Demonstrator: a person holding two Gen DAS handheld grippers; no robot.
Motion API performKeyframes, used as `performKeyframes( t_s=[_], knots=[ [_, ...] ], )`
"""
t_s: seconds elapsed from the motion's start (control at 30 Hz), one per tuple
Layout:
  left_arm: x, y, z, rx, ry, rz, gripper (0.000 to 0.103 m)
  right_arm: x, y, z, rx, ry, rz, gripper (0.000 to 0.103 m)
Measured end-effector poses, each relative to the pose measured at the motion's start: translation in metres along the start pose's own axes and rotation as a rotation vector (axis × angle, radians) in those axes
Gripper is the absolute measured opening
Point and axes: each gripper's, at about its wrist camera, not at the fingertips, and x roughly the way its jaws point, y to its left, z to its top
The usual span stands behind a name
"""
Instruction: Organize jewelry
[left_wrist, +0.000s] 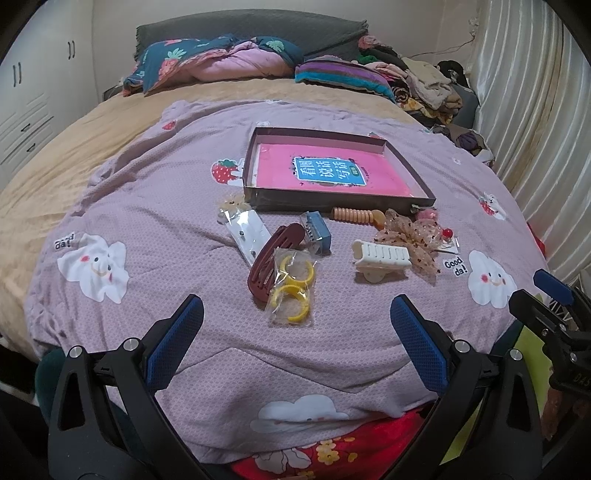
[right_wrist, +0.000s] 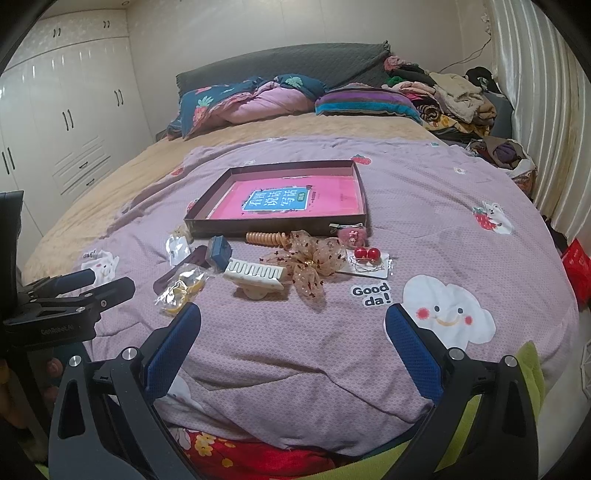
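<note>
Left wrist view. The left tongs (left_wrist: 295, 314) are hanging released and empty above the near edge of the bed's lilac quilt (left_wrist: 155, 221). Nothing appears sorted yet: the shallow box (left_wrist: 255, 166) is holding only a pink booklet (left_wrist: 325, 173), while every accessory is lying loose on the quilt in front of it. The maroon hair claw (left_wrist: 267, 258) is pointing its long axis from near-left to far-right, overlapping the bagged yellow hoops (left_wrist: 293, 288). The white hair claw (left_wrist: 382, 254) is lying crosswise, left to right, just beside the sheer bow (left_wrist: 410, 240). The coiled tan hair tie (left_wrist: 351, 215) is running parallel to the box's front wall, touching or nearly so. The right tongs (left_wrist: 550, 291) are showing at the right edge.

Right wrist view. The right tongs (right_wrist: 293, 326) are likewise spread wide and carrying nothing, with the white hair claw (right_wrist: 256, 275) straight ahead, its long axis crosswise to the fingers. Red bead earrings on a card (right_wrist: 367, 254) are lying right of the bow. Judged from this, the whole task is remaining.
</note>
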Motion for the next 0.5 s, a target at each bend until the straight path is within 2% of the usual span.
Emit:
performKeyframes(
  t_s=[0.5],
  knots=[
    [-0.0003,-0.0001,-0.0002,0.001,-0.002,0.0,0.095,-0.0023,0.0014,-0.0012,-0.001,-0.002,0.001,0.099]
  ],
)
